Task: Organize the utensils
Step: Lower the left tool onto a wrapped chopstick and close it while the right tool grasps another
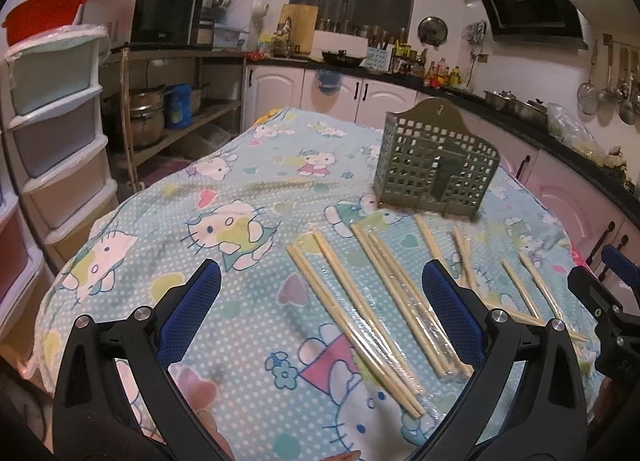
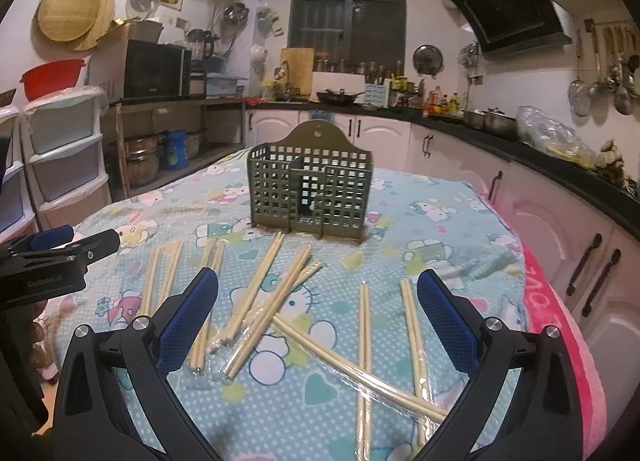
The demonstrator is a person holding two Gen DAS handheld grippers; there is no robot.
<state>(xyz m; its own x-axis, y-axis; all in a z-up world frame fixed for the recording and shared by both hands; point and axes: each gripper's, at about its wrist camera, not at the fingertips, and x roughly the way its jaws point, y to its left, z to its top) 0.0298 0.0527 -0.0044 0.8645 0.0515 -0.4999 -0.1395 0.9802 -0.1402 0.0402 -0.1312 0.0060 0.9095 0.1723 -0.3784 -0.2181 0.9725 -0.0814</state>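
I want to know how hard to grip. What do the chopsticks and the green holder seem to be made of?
Chopsticks: pale, matte, likely bamboo or wood; several pairs look sealed in shiny clear film. Green holder: probably moulded plastic, judging by its uniform matte colour and square-hole grid walls.

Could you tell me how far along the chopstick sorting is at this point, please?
Nothing looks done yet: the green holder appears empty through its perforated walls. Nothing is in hand either; the left gripper and right gripper are both open above the cloth. All the wrapped chopstick pairs lie scattered on the table, so every pair remains to be placed.
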